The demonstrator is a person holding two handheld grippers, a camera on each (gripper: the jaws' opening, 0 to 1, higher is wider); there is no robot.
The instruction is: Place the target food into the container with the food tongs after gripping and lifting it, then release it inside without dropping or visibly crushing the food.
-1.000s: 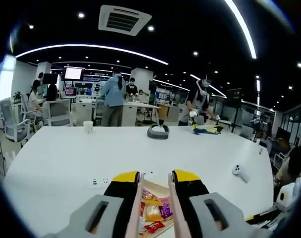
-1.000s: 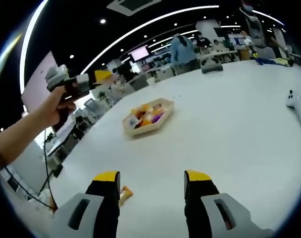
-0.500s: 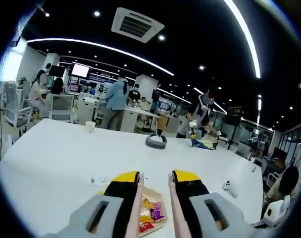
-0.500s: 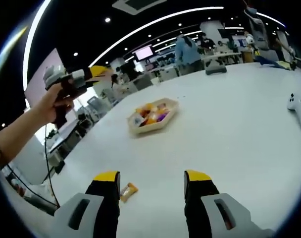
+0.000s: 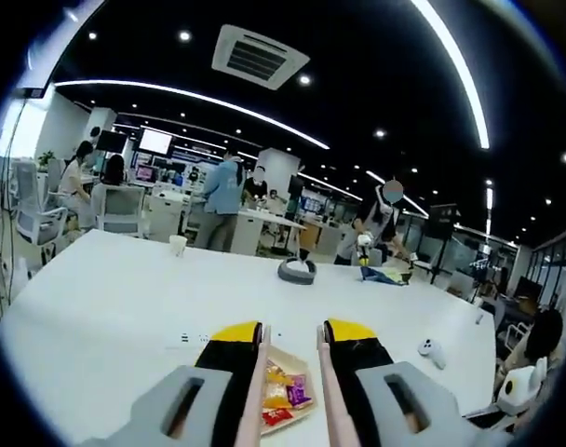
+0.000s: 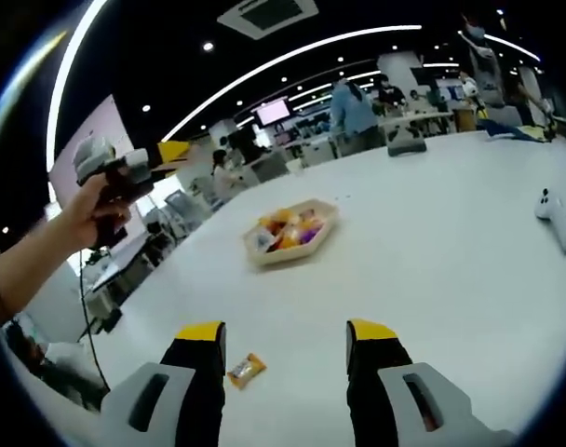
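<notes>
Since a second ago the left gripper (image 5: 291,340) has risen a little: between its jaws the tray (image 5: 306,372) of wrapped snacks (image 5: 297,392) now sits lower and smaller, and more of the white table (image 5: 115,298) spreads ahead of it. Pale tong blades (image 5: 256,391) run along the inner faces of its jaws with a narrow gap between them and nothing caught there; whether the jaws could close further cannot be told. In the right gripper view the tray (image 6: 328,216) has drifted nearer the centre, well ahead of the right gripper (image 6: 284,340), and the orange wrapped snack (image 6: 246,370) on the table now lies clear of the left jaw, just inside it, between the two jaws. The right gripper's jaws stand wide apart, holding nothing. The person's hand (image 6: 86,209) holds the left gripper (image 6: 176,154) up high to the left, above and well apart from the tray. Bare tabletop lies all around the tray; a white controller (image 6: 555,212) rests far to the right near the table's edge, and a grey ring-shaped object (image 5: 297,271) sits near the far edge.
</notes>
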